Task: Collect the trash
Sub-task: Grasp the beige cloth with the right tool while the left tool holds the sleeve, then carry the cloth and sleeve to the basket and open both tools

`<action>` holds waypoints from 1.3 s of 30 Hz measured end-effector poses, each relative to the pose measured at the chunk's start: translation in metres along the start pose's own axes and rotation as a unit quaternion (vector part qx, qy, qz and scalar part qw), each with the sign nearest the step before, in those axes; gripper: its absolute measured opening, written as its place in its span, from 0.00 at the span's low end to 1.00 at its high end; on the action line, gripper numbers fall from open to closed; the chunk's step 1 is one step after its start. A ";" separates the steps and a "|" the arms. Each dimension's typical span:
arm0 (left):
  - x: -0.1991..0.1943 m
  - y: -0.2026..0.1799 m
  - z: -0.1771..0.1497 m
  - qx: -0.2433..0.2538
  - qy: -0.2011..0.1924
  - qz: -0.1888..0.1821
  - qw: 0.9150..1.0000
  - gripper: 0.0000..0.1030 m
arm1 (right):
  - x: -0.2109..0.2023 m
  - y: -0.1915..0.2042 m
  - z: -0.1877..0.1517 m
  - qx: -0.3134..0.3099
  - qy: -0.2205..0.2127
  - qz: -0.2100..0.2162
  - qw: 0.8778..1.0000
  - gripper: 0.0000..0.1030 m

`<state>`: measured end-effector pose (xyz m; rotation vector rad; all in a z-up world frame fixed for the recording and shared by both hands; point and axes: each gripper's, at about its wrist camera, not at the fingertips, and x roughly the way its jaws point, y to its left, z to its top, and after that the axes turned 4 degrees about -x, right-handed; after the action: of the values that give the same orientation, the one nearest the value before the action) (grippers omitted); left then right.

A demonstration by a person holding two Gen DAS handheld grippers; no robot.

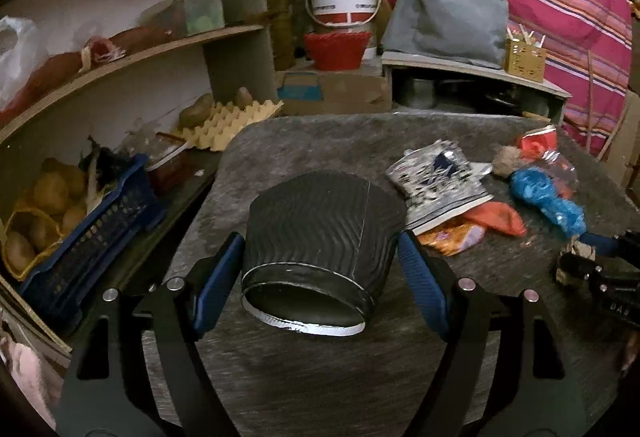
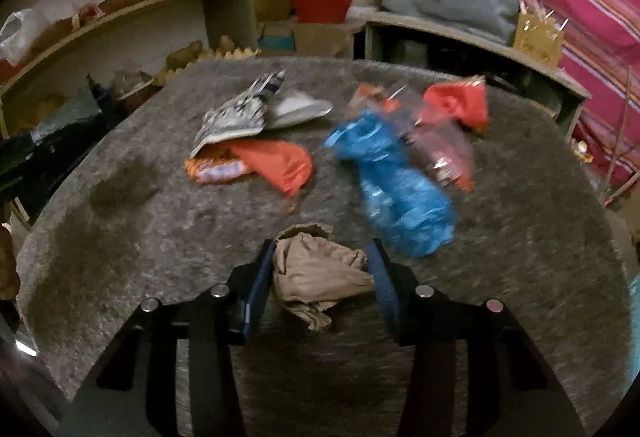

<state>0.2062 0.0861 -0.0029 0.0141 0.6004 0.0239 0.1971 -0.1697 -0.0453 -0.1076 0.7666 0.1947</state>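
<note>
The left gripper point(image 1: 320, 249) is bracketing a black ribbed paper cup point(image 1: 316, 233), its blue pads point(image 1: 218, 279) pressing the cup's two flanks; the squashed oval of the near end suggests the jaws are clamped on it rather than merely flanking it. The cup is lying on its side with its long axis running straight along the fingers, one white-edged end facing the camera and the rest pointing away across the grey felt tabletop point(image 1: 320, 377). Whether the cup is resting on the felt or being held just above it cannot be told.

The right gripper point(image 2: 320, 269) is closing around a crumpled brown paper wad point(image 2: 316, 273), which is filling the gap between its pads point(image 2: 256, 289), so these tongs too are gripped on their load.

Beyond them, the remaining trash is lying toward the far right of the table: a black-and-white patterned wrapper point(image 2: 236, 113), an orange snack packet point(image 2: 224, 167) tucked beneath it, a twisted blue plastic bag point(image 2: 396, 181) and a red wrapper point(image 2: 460, 103) behind it. In the left wrist view the right gripper is showing at the frame's right edge, close to the blue bag, so the right hand is looking the nearer of the two to that heap. The blue bag's long axis is running diagonally away and to the left from the right tongs, almost in line with the fingers, so a wrist turn would probably be needed to take it across its width. Motion blur is smearing the heap's finer details.
</note>
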 end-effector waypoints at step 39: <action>-0.080 -0.474 -0.033 0.163 -0.005 -0.307 0.938 0.74 | -0.181 -0.381 -0.145 0.238 -0.019 -0.262 0.935 0.46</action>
<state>0.1300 -0.3892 0.0057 0.1472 0.5717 -0.6846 0.0532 -0.5903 -0.0130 0.1529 0.7027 -0.4972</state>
